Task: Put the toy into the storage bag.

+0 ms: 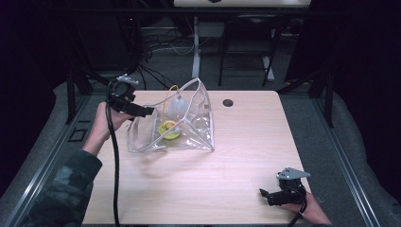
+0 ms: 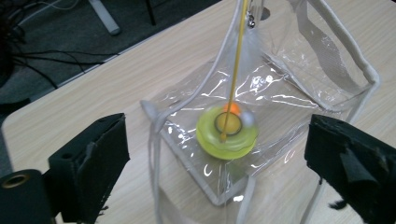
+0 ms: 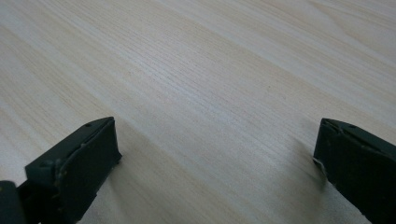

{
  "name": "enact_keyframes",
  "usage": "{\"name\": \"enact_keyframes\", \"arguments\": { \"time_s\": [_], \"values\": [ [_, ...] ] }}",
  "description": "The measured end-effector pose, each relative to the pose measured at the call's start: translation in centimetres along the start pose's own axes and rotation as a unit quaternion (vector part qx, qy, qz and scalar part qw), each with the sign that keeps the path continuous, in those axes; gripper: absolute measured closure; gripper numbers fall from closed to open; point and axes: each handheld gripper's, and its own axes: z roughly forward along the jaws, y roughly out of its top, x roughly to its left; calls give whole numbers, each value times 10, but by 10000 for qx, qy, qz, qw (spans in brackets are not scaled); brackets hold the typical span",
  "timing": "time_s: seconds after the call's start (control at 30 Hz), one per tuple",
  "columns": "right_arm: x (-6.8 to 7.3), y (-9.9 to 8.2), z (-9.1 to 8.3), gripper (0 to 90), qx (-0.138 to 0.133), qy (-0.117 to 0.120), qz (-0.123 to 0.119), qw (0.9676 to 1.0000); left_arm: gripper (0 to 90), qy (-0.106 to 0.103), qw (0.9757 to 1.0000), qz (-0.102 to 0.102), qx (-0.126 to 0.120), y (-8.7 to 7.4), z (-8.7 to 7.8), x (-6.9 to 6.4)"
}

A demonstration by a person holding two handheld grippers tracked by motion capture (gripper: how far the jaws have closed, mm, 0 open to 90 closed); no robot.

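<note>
- High view: a pale wooden worktop (image 1: 227, 156) carries a clear plastic pouch (image 1: 189, 127) with white piping, standing open at the far left part of the surface. Inside it lies a yellow-green round object (image 1: 169, 130) with a spot of orange, and a thin yellow cord (image 1: 166, 97) arcs above the opening.
- The left gripper (image 1: 142, 111) is held by the person's left hand (image 1: 105, 124) just beside the pouch's left edge, its black cable (image 1: 115, 175) trailing down toward the near edge; whether it touches the pouch cannot be told here.
- The right gripper (image 1: 265, 195) sits at the near right corner of the worktop, well apart from the pouch, with a grey three-cornered plate (image 1: 292, 173) on top.
- A small dark round hole (image 1: 228, 102) lies in the worktop, to the right of the pouch.
- Left gripper view: the jaws stand wide apart — nothing between them is gripped. The pouch (image 2: 280, 107) lies beyond, the yellow-green disc (image 2: 227, 133) resting on its bottom, and the yellow cord (image 2: 236, 70) runs straight down to the disc's middle.
- Right gripper view: the jaws are spread wide over bare wood (image 3: 210, 93), holding nothing.
</note>
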Motion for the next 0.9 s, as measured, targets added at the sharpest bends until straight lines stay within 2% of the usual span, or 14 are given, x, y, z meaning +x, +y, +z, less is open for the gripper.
{"name": "enact_keyframes", "arguments": {
  "time_s": [0.13,0.47,0.53,0.7,0.8,0.9],
  "values": [
    [0,0,0,0,-4,-5,13,10000,0,81,10000,31,-40,-11,-17,2],
    [0,0,-1,0,26,0,7,10000,0,323,9993,39,-198,-48,-45,5],
    [0,0,-1,0,28,3,7,10000,0,309,9992,-4,-243,-57,-48,5],
    [1,0,-1,0,20,-9,16,10000,0,325,9993,-85,-165,-81,-47,2],
    [1,0,-1,0,23,-28,30,10000,0,601,9982,14,-66,-97,-44,-3],
    [1,0,-1,0,21,-26,33,10000,0,502,9987,-91,-22,-112,-42,-5]
  ]
}}
